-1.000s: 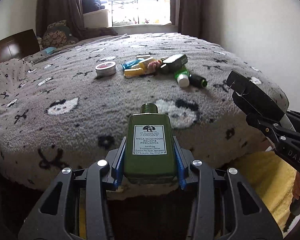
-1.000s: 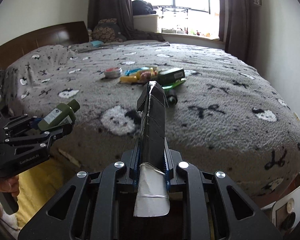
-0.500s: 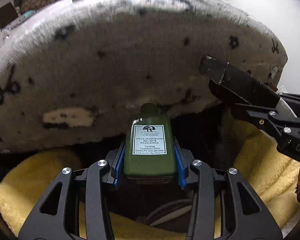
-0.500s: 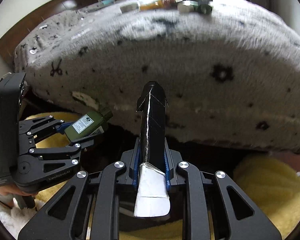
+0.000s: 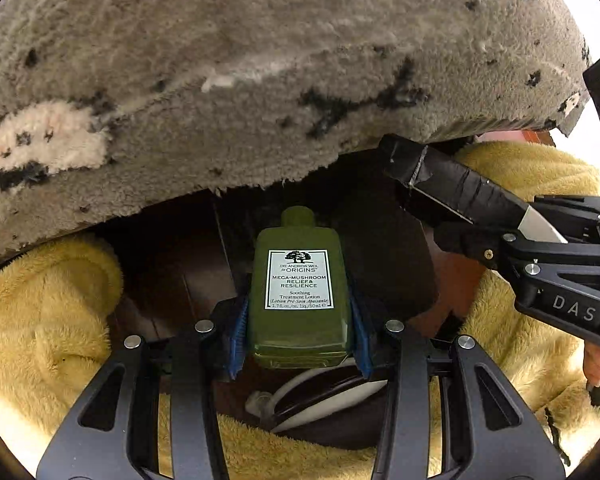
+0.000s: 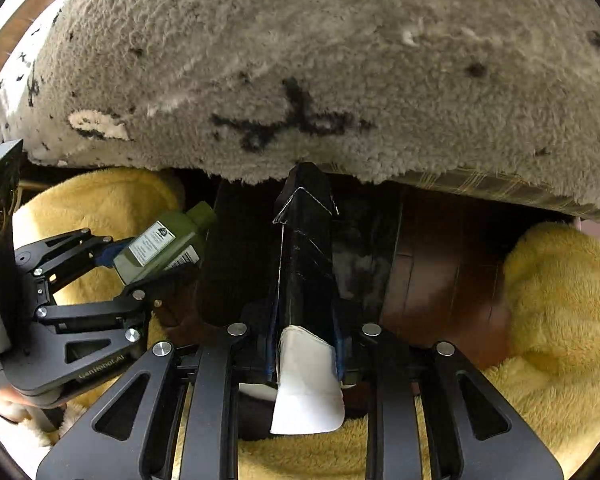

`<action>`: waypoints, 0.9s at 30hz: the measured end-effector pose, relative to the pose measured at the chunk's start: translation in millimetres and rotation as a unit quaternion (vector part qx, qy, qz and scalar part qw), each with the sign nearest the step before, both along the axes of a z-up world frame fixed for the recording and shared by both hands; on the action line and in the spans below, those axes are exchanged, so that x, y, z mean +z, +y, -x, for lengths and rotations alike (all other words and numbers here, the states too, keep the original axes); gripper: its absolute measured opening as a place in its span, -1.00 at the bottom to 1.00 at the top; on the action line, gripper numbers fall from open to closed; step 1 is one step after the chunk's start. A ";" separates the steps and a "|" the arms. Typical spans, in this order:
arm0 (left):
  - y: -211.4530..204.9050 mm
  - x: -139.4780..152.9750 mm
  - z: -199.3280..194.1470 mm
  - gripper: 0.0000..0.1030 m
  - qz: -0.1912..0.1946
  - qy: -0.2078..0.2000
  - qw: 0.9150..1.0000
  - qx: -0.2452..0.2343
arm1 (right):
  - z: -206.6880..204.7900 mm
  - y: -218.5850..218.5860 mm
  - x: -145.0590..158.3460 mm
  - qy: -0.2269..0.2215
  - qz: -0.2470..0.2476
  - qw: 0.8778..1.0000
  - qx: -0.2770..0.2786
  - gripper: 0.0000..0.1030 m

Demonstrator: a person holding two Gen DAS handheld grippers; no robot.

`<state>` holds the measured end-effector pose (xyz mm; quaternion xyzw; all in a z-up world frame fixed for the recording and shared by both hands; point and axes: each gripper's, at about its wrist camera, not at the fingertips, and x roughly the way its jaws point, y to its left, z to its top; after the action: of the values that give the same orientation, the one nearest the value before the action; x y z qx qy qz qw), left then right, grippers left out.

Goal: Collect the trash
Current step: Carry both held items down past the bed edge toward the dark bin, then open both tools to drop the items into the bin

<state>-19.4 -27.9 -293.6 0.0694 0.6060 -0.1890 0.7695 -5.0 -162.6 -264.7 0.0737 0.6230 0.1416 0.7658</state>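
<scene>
A green lotion bottle with a white label stands upright between the blue pads of my left gripper, which is shut on it. The right wrist view shows the same bottle and the left gripper at the left. A flattened black carton with a white end sits between the pads of my right gripper, whose jaws are opening; the pads still touch the carton. In the left wrist view the carton and right gripper come in from the right. Both grippers point steeply down over a dark, shiny black bag.
The grey fleece bedspread hangs over the bed edge just ahead of both grippers. Yellow fluffy fabric lies on the brown wooden floor on both sides. White rounded objects lie under the left gripper. A hand holds the right gripper.
Both grippers have dropped from above the bed to below its edge and tipped downward. The bed top and the items on it have left view. The black carton looks looser and fuller in the right jaws.
</scene>
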 end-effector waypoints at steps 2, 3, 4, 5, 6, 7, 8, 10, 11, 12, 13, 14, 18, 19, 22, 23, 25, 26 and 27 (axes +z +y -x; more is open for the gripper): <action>1.2 -0.7 1.5 -0.22 0.000 -0.002 1.000 0.000 | 0.0 1.9 3.4 -0.012 0.009 1.000 0.000 -0.47; -1.0 -0.6 -0.3 -0.23 0.001 -0.004 1.000 0.000 | -0.3 2.4 4.6 -0.016 0.013 1.000 -0.001 -0.44; -1.0 1.0 -0.9 -0.22 0.002 -0.004 1.000 0.000 | -1.6 1.5 4.3 -0.019 0.015 1.000 -0.002 -0.42; -0.6 2.3 -1.3 -0.15 0.004 -0.004 1.000 0.000 | -3.0 1.3 6.4 -0.020 0.016 1.000 -0.003 -0.38; 0.8 3.1 -4.2 -0.10 0.005 -0.005 1.000 0.001 | -3.0 1.5 7.5 -0.021 0.018 1.000 -0.004 -0.27; 1.7 4.2 -4.5 -0.01 0.005 -0.008 1.000 0.001 | -2.8 1.7 8.5 -0.023 0.018 1.000 -0.006 -0.16; 2.4 6.1 -5.5 0.02 0.004 -0.011 1.000 0.002 | -7.3 -0.7 9.2 -0.025 0.019 0.999 -0.008 0.02; 4.2 11.0 -8.1 0.06 0.004 -0.013 1.000 0.004 | -8.7 -3.0 14.1 -0.031 0.021 0.999 -0.014 0.05; 4.4 20.3 -13.4 0.09 0.004 -0.013 1.000 0.005 | -9.0 -4.8 16.8 -0.034 0.022 0.999 -0.019 0.06; 6.0 22.4 -12.8 0.10 0.003 -0.015 1.000 0.005 | -9.1 -7.0 19.7 -0.037 0.021 0.999 -0.023 0.07; 7.1 24.9 -12.4 0.12 0.001 -0.019 1.000 0.006 | -10.0 -14.0 22.8 -0.040 0.021 0.999 -0.025 0.08; 10.6 29.6 -10.3 0.15 -0.001 -0.022 1.000 0.006 | -10.2 -20.6 25.3 -0.043 0.022 0.998 -0.026 0.09; 8.4 43.0 -11.5 0.23 -0.007 -0.041 0.999 0.004 | -8.8 -31.4 43.3 -0.062 0.031 0.997 -0.029 0.27; 8.3 47.1 -11.8 0.27 -0.008 -0.047 0.999 0.003 | -8.3 -33.6 48.7 -0.067 0.033 0.997 -0.030 0.29; 11.8 64.9 -10.8 0.36 -0.009 -0.070 0.997 0.001 | -5.5 -39.9 70.1 -0.094 0.043 0.994 -0.034 0.40; 14.4 71.5 -15.1 0.42 -0.009 -0.078 0.997 0.000 | -4.3 -43.3 79.3 -0.107 0.044 0.993 -0.037 0.48; 15.2 86.3 -15.8 0.52 -0.012 -0.101 0.995 0.000 | -3.1 -52.3 99.5 -0.133 0.045 0.989 -0.045 0.52; 15.9 92.2 -19.2 0.55 -0.012 -0.110 0.994 0.001 | -3.1 -57.6 111.2 -0.145 0.046 0.987 -0.049 0.52; 16.8 97.6 -18.7 0.56 -0.011 -0.118 0.993 0.001 | -3.7 -62.1 122.2 -0.159 0.049 0.985 -0.053 0.52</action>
<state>-0.7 -11.1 -196.0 0.0987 0.5129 -0.1720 0.8352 -1.2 -224.8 -142.5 0.0450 0.4951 0.0802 0.8639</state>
